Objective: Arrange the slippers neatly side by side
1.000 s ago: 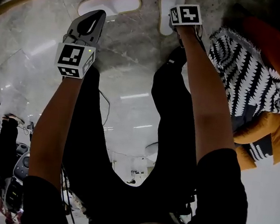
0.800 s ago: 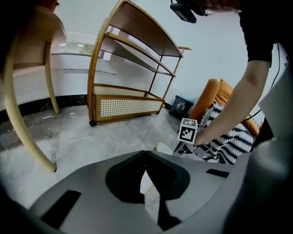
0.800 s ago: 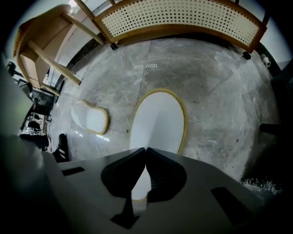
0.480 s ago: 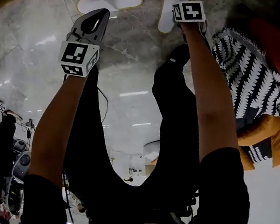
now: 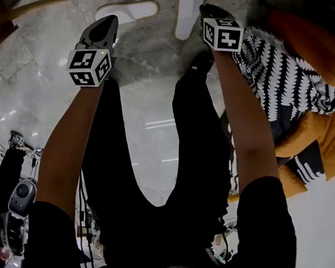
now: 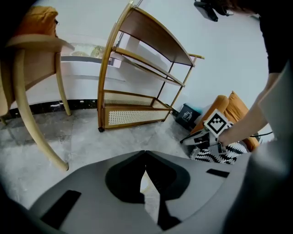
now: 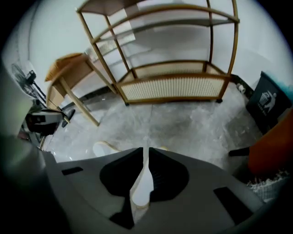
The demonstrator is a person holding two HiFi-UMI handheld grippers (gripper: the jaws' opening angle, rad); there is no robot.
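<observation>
Held left fingers (image 6: 91,192) shut on nothing and had just been opening empty right fingers (image 7: 169,178) over a slipper (image 5: 188,11) lying crooked to the other slipper (image 5: 127,10) on the floor (image 5: 152,56).

The left gripper (image 6: 145,154) fills the foreground, its jaws meeting at the tips with nothing held between them. Beyond it a wooden shelf rack (image 6: 137,77) with a cane-panelled base stands on the grey stone floor (image 6: 91,141) against a white wall. Left of the rack, a pale wooden leg (image 6: 28,114) curves down beneath an orange cushion (image 6: 39,20). Right of the rack sit a dark box (image 6: 185,116), an orange seat (image 6: 229,104) and a black-and-white patterned cloth (image 6: 224,156). Also right of the rack, an arm (image 6: 256,116) holds the right gripper (image 6: 192,140). Its jaws have just been opening, and whether anything lies between them is too small to tell.
</observation>
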